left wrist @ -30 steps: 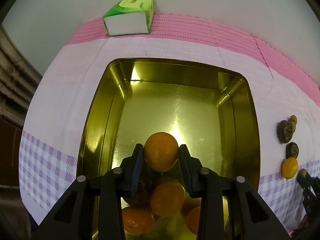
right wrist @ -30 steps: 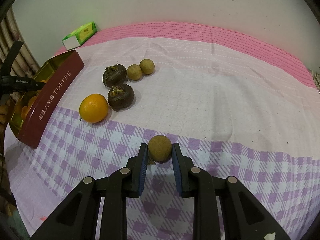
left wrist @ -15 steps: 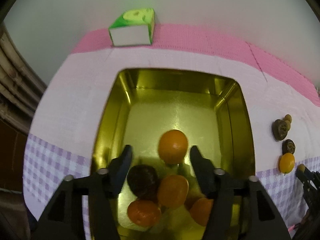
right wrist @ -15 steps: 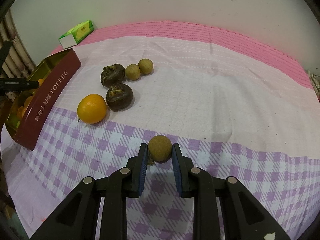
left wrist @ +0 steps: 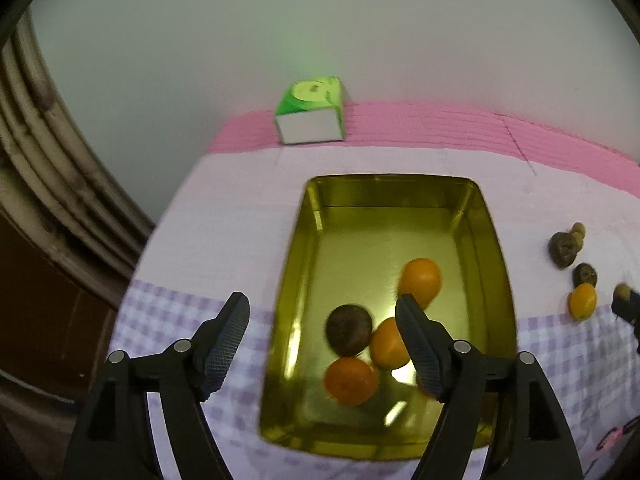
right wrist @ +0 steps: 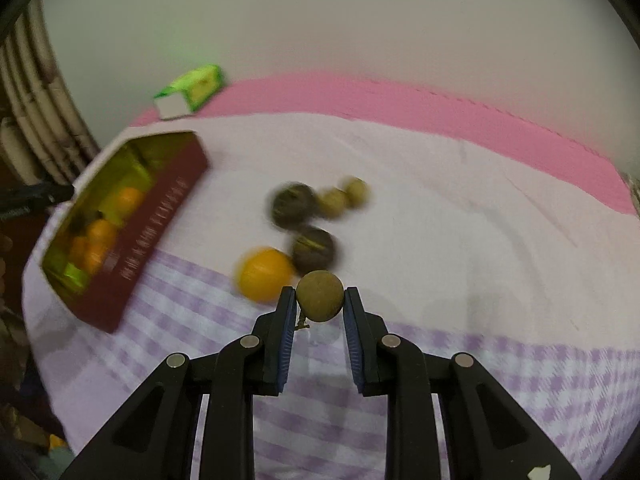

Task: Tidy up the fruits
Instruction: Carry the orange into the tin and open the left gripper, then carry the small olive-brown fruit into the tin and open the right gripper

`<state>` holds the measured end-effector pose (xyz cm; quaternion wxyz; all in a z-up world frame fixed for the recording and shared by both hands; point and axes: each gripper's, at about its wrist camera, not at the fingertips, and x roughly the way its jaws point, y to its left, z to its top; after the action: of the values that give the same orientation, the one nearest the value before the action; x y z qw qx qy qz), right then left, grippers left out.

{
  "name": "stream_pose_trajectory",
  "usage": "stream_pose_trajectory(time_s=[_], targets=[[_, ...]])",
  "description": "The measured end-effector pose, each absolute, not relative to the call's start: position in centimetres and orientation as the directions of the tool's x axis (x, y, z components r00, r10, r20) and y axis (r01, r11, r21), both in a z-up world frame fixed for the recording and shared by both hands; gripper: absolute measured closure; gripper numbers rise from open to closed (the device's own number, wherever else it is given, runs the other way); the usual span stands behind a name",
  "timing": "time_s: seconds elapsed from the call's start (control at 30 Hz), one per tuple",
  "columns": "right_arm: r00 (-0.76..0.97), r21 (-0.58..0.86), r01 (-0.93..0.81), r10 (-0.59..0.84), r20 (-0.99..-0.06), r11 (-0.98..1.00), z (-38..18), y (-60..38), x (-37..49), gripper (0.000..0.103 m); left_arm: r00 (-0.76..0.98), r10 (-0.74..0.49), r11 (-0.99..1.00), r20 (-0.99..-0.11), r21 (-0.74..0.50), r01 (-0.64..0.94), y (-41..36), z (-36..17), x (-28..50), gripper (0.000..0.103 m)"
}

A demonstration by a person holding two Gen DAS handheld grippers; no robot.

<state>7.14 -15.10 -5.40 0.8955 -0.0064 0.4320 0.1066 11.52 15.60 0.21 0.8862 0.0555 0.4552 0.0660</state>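
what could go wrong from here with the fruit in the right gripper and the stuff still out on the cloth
1. The right gripper pinches the small round brown fruit only at its fingertips, so it might slip out on the way to the tin.
2. The tin's near end already holds several oranges and a dark fruit; a drop there could bounce or roll.
3. The loose orange and dark fruit lie just beyond the right gripper, so a low pass could knock them.

Txt on red tin [right wrist: 160, 236] too blurred, unreadable.
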Motion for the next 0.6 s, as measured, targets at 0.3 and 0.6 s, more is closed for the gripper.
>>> stream_pose_trajectory(time_s=[0.3, 0.6], targets=[[0.573, 0.096, -0.410, 0.337, -0.747, 0.907, -3.1, -4.6, 9.2, 0.081, 0.564, 0.180, 0.976, -0.806, 0.077, -0.201, 20.1, 0.9, 8.6, 0.024], [0.527, 0.049, -0.515, 0.361, -0.769, 0.856, -3.4, 2.5, 10.3, 0.081, 0.548, 0.209, 0.953, -0.810, 0.043, -0.300, 22.7, 0.7, 8.5, 0.024]])
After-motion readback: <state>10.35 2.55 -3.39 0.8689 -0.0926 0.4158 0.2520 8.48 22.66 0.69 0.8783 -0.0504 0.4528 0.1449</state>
